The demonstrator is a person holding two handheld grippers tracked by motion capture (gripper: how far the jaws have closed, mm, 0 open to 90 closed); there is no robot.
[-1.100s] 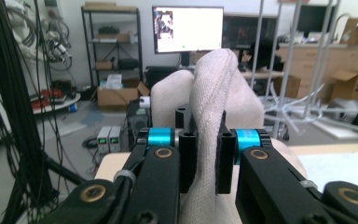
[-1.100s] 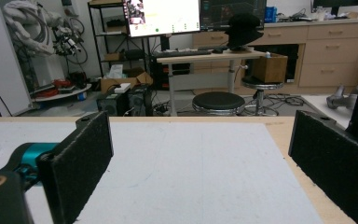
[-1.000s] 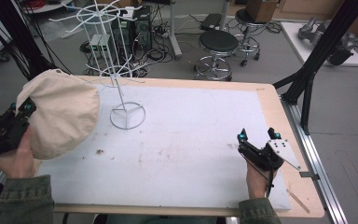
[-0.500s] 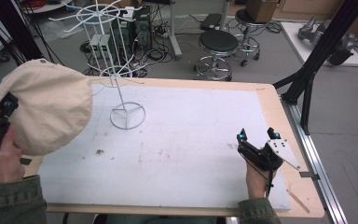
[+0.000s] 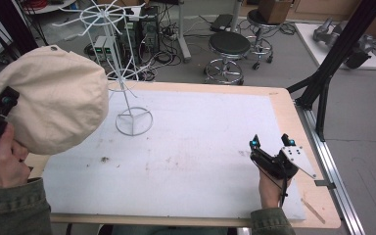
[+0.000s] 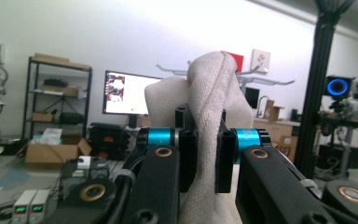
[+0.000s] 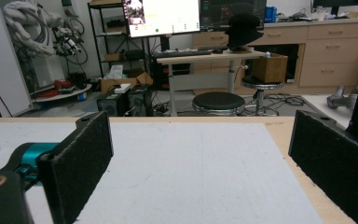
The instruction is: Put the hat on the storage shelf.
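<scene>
White table (image 5: 200,161), left gripper (image 6: 203,149) pinching cap (image 6: 209,93), right gripper (image 7: 200,154) wide

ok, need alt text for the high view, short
A person's left gripper holds a beige cap up at the table's left edge, beside a white wire rack. The right gripper rests open on the white mat near the right side, with nothing between its jaws.

**Nothing legible**

I can read no text anywhere. The monitor (image 6: 122,93) in the left gripper view and the screens (image 7: 162,16) in the right gripper view show content too blurred to make out; no labels or brands are legible.
</scene>
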